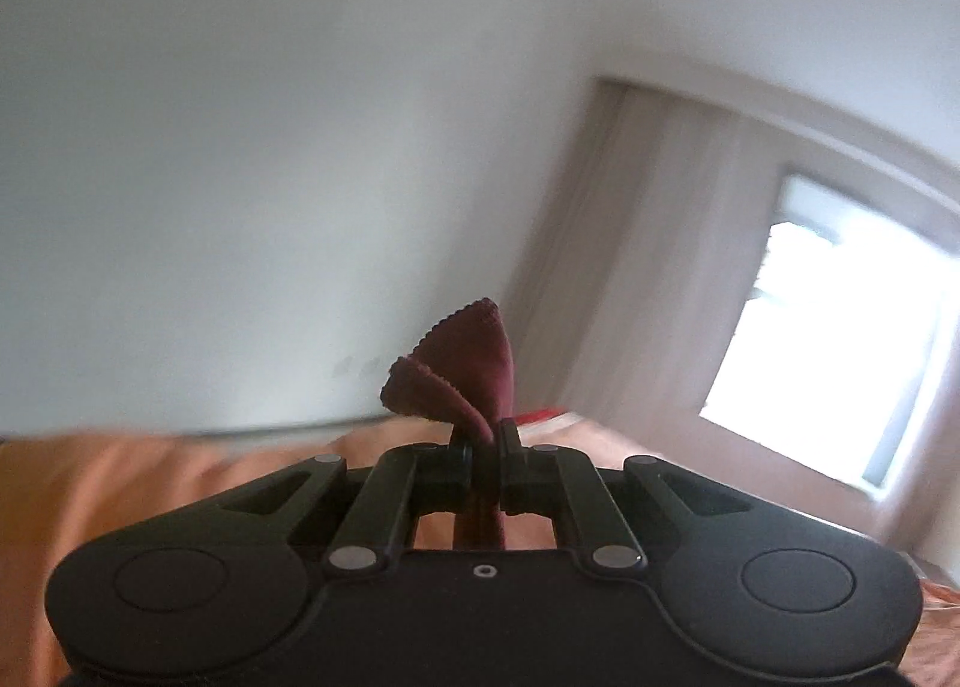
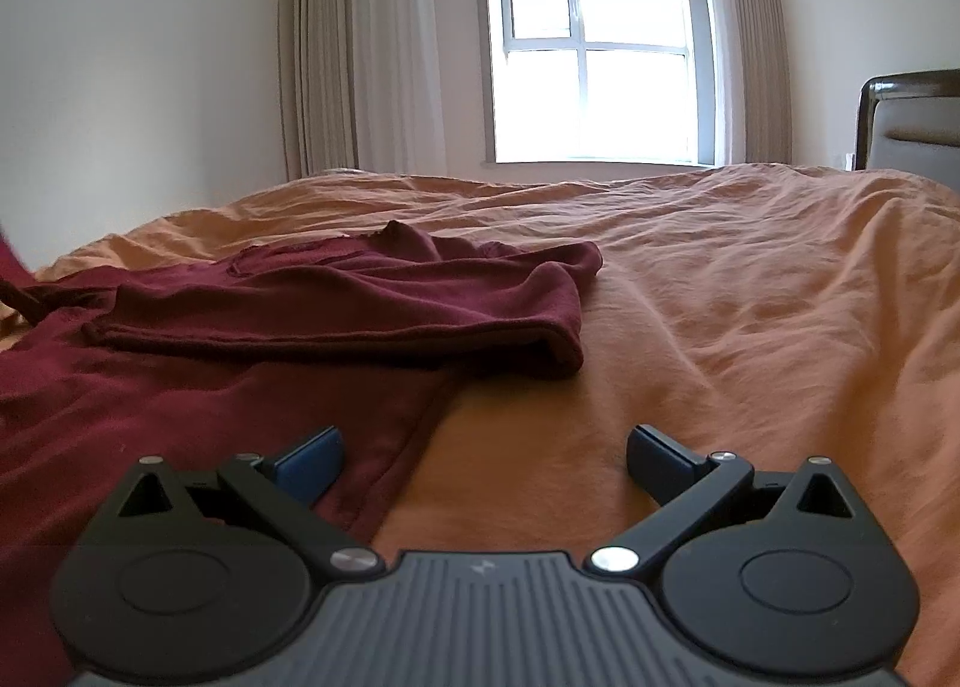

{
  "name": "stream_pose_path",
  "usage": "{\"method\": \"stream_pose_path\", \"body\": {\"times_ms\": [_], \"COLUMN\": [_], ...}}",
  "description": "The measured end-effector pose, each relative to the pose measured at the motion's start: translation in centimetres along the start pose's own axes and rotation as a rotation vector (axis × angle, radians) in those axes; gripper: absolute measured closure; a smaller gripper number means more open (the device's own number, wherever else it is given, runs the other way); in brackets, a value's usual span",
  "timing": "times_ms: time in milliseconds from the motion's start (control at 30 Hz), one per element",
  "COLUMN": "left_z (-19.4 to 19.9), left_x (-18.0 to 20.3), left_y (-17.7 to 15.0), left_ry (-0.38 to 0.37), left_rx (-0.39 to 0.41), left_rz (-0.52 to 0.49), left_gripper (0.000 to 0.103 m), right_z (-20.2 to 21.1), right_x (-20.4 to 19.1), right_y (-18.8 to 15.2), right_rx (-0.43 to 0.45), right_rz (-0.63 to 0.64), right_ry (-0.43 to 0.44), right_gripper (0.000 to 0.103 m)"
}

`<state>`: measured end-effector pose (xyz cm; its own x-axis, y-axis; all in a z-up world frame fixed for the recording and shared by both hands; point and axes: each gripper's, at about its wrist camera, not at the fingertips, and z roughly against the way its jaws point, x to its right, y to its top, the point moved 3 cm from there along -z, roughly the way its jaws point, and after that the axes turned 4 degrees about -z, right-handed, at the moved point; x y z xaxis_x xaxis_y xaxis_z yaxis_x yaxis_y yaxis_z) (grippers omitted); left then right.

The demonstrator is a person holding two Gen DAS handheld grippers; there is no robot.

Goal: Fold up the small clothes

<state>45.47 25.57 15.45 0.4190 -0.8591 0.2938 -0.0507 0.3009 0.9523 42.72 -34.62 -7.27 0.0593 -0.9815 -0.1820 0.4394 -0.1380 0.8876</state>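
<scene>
A dark red garment (image 2: pixel 252 327) lies on the orange bed cover (image 2: pixel 720 327), one part folded over the rest. In the left wrist view my left gripper (image 1: pixel 486 435) is shut on a corner of the dark red garment (image 1: pixel 462 369), and the pinched cloth sticks up past the fingertips against the white wall. In the right wrist view my right gripper (image 2: pixel 483 453) is open, low over the bed at the garment's near right edge. Its left blue pad (image 2: pixel 309 462) is over the red cloth and its right pad (image 2: pixel 660 456) over bare cover. Nothing is between them.
A bright window (image 2: pixel 594 63) with pale curtains (image 2: pixel 354 57) is beyond the bed's far edge. A dark headboard (image 2: pixel 906 117) stands at the right. A white wall (image 1: pixel 270 147) fills the left wrist view. The orange cover stretches wide to the right of the garment.
</scene>
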Motion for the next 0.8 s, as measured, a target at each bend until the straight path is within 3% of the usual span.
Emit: {"method": "stream_pose_path", "body": {"times_ms": [167, 333, 467, 633, 800], "left_z": [1.3, 3.6, 5.2, 6.9, 8.0], "left_x": [7.4, 14.4, 19.6, 25.8, 29.7], "left_y": [4.1, 3.5, 0.1, -6.4, -15.6], "left_ry": [-0.175, -0.328, -0.451, -0.606, -0.662], "left_rx": [0.085, 0.086, 0.029, -0.071, -0.213], "left_rz": [-0.091, -0.23, -0.285, -0.375, -0.522], "left_gripper": [0.096, 0.096, 0.096, 0.096, 0.095], "right_z": [0.1, 0.3, 0.4, 0.5, 0.5], "right_x": [0.5, 0.9, 1.4, 1.9, 2.2], "right_y": [0.1, 0.1, 0.1, 0.1, -0.2], "right_rx": [0.009, 0.026, 0.042, 0.059, 0.087], "right_rz": [-0.037, -0.066, -0.105, -0.151, -0.179], "right_ry": [0.029, 0.055, 0.082, 0.106, 0.118], "right_gripper": [0.0, 0.0, 0.0, 0.0, 0.0]}}
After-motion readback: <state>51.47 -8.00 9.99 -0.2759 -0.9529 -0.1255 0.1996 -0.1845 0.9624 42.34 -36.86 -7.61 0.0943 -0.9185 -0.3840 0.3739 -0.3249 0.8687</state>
